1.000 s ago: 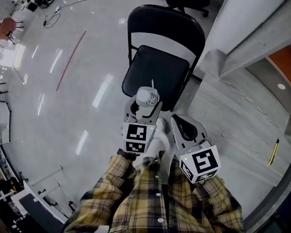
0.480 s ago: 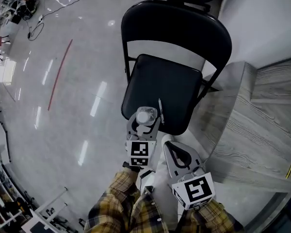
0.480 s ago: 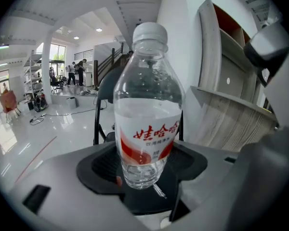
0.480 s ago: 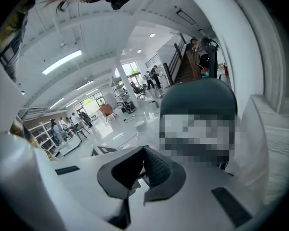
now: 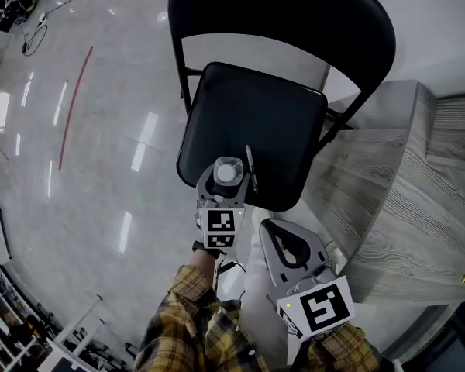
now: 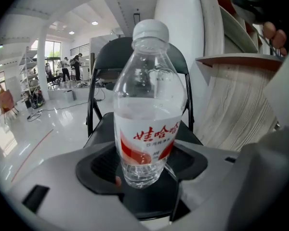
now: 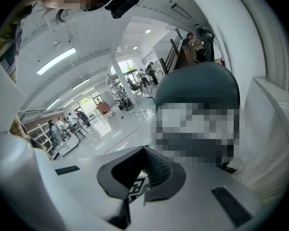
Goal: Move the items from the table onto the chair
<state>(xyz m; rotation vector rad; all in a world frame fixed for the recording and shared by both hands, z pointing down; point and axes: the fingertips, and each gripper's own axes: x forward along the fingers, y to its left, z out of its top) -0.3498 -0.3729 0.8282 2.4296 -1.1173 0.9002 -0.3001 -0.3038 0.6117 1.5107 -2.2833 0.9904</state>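
Left tongs [image 5: 225, 180] grip an upright bottle [image 6: 147, 124], angled downward; right tongs [image 5: 279, 235], just beside, have jaws pressed together.

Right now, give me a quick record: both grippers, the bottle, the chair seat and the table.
left gripper: shut on the bottle
bottle: clear, capped, upright, over the seat's front edge; contact with the seat not clear
right gripper: shut, empty, short of the chair
chair: black, seat holds a pen next to the bottle
table: wood-grain, to the right of the chair
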